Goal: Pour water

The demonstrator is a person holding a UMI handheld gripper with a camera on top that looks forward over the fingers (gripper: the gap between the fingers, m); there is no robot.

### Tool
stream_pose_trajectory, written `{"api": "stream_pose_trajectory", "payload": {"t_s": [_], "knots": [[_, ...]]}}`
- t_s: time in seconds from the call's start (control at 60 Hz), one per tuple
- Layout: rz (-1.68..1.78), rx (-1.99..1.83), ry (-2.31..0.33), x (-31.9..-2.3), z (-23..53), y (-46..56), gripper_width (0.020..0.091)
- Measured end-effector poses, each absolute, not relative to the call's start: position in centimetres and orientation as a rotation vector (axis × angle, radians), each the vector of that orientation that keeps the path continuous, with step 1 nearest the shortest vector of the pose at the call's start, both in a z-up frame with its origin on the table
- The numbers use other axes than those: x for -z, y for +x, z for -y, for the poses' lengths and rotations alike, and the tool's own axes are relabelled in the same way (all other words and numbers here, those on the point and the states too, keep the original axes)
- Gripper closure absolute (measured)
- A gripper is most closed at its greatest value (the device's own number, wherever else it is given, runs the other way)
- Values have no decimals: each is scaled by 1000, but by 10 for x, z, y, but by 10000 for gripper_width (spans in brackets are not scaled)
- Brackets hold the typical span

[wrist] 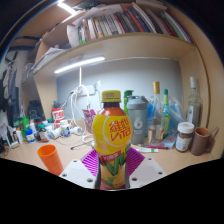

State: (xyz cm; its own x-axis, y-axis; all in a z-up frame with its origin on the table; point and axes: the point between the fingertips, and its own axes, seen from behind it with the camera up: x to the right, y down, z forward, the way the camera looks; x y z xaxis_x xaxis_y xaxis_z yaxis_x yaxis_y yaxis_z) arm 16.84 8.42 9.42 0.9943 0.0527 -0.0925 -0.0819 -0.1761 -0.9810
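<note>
A bottle [112, 137] with a yellow cap, yellow drink and a red-and-yellow label stands upright between my fingers. My gripper [112, 165] is shut on the bottle; both magenta pads [92, 161] press against its lower sides. An orange cup [50, 158] stands on the wooden table [30, 170], to the left of the fingers and apart from the bottle. The bottle's base is hidden behind the fingers.
Several clear bottles and jars [158, 118] stand to the right beyond the fingers, with a dark-lidded jar [184, 136] and a mug [203, 140]. Small bottles and clutter [35, 130] line the left. A shelf of books [120, 22] hangs above.
</note>
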Motion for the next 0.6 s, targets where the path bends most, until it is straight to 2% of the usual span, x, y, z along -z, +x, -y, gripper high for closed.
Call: {"api": "stream_pose_trajectory", "payload": {"t_s": [0.067, 0.15, 0.167, 0.183, 0.25, 0.417, 0.467, 0.517, 0.55, 0.6], "knots": [[0, -153, -1735, -91, -85, 162, 770], [49, -132, -1756, -76, -84, 154, 733], [68, -123, -1770, -70, -83, 152, 702], [87, -114, -1747, -75, -83, 150, 720], [114, -82, -1730, -74, -82, 149, 707], [117, -80, -1735, -74, -79, 149, 600], [126, -71, -1763, -70, -76, 151, 537], [137, -62, -1807, -63, -72, 154, 394], [138, -60, -1827, -61, -67, 155, 246], [133, -57, -1837, -60, -60, 157, 255]]}}
